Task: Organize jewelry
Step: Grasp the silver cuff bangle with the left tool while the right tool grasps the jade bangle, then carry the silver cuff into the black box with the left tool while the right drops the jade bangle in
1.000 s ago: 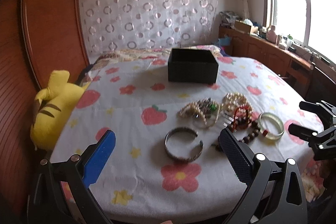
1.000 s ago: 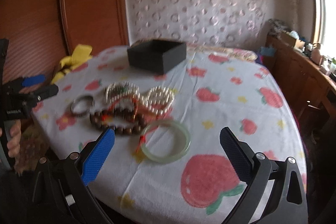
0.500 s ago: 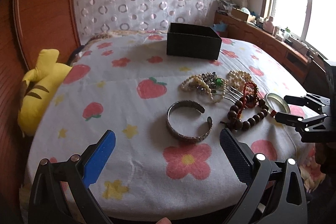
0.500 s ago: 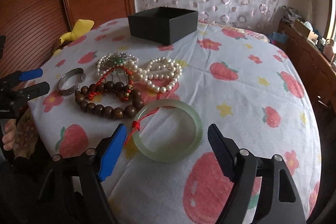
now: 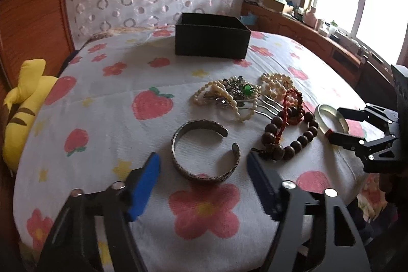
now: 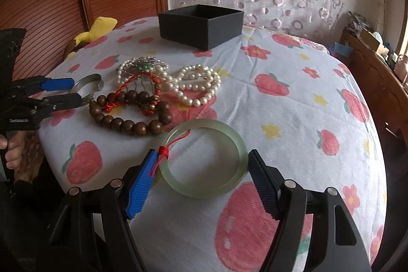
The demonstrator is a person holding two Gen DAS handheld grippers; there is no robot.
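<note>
A silver cuff bracelet (image 5: pixel 178 142) lies on the strawberry-print bedspread (image 5: pixel 107 119), between the fingers of my left gripper (image 5: pixel 202 165). Its jaws are closing and the pads are still clear of the cuff. My right gripper (image 6: pixel 202 159) straddles a pale green jade bangle (image 6: pixel 237 144) with a red cord; its jaws are closing too, pads just off the rim. A wooden bead bracelet (image 6: pixel 127 124), pearl strands (image 6: pixel 196 86) and a comb with a green stone (image 5: pixel 244 88) lie between. An open black box (image 5: pixel 211 42) stands farther back.
A yellow plush toy (image 5: pixel 23 103) leans on the wooden headboard (image 5: pixel 33 4) at the left. A wooden dresser (image 5: pixel 306 29) with clutter runs under the window at the right. The bed's near edge is just below both grippers. A hand (image 6: pixel 12 152) holds the left gripper.
Both grippers dropped and tilted down toward the bed. The left one now frames the silver cuff, the right one the jade bangle, and both pairs of jaws have narrowed.
</note>
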